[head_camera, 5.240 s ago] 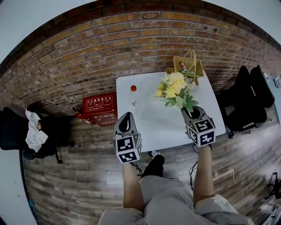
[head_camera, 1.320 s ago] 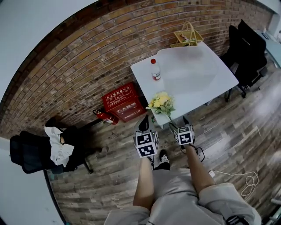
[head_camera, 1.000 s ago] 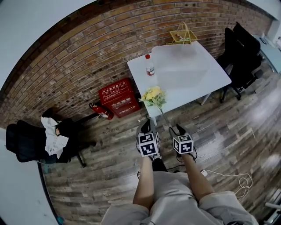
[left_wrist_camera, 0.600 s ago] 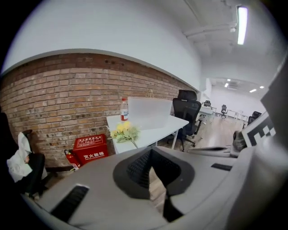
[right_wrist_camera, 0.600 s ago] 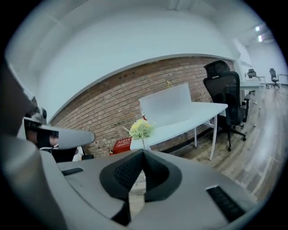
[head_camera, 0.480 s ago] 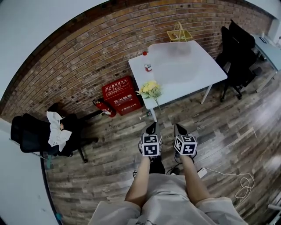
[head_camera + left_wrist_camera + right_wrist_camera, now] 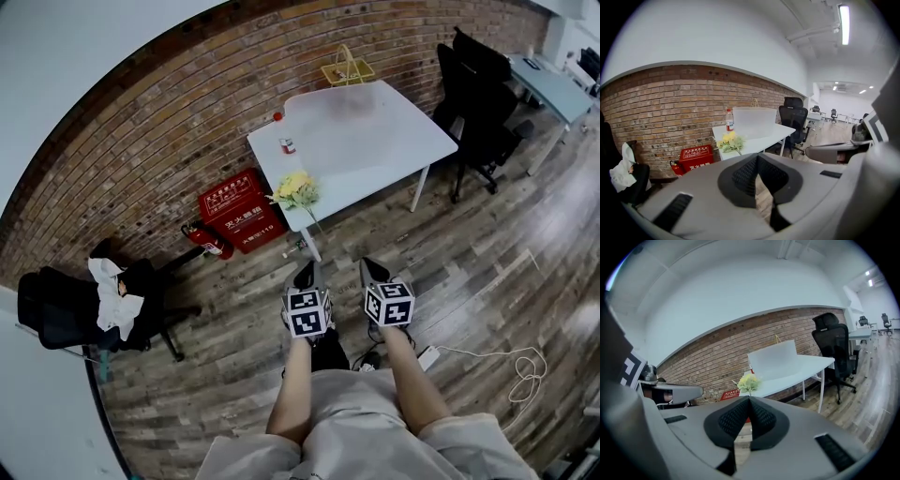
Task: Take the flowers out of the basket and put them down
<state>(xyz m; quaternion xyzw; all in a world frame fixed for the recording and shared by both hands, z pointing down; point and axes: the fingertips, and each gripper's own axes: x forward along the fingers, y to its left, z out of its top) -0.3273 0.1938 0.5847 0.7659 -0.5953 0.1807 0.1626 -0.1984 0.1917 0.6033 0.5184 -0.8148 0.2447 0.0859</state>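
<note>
You're looking steeply down from well back; both gripper views are facing the same distant table (image 7: 375,141) and flowers (image 7: 294,188).

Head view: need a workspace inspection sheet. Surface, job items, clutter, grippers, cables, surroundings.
Surface: white rectangular table, set against the brick wall.
Job's things: yellow wicker basket at the table's far edge; yellow-and-white flower bunch lying on the near left corner, outside it.
Clutter: clear plastic bottle with red cap standing on the table.
Grippers: left gripper and right gripper both shut, empty, over the wooden floor, away from the table.
Cables: white cable lying on the floor at right.
Surroundings: red box, red fire extinguisher, black office chairs.
</note>
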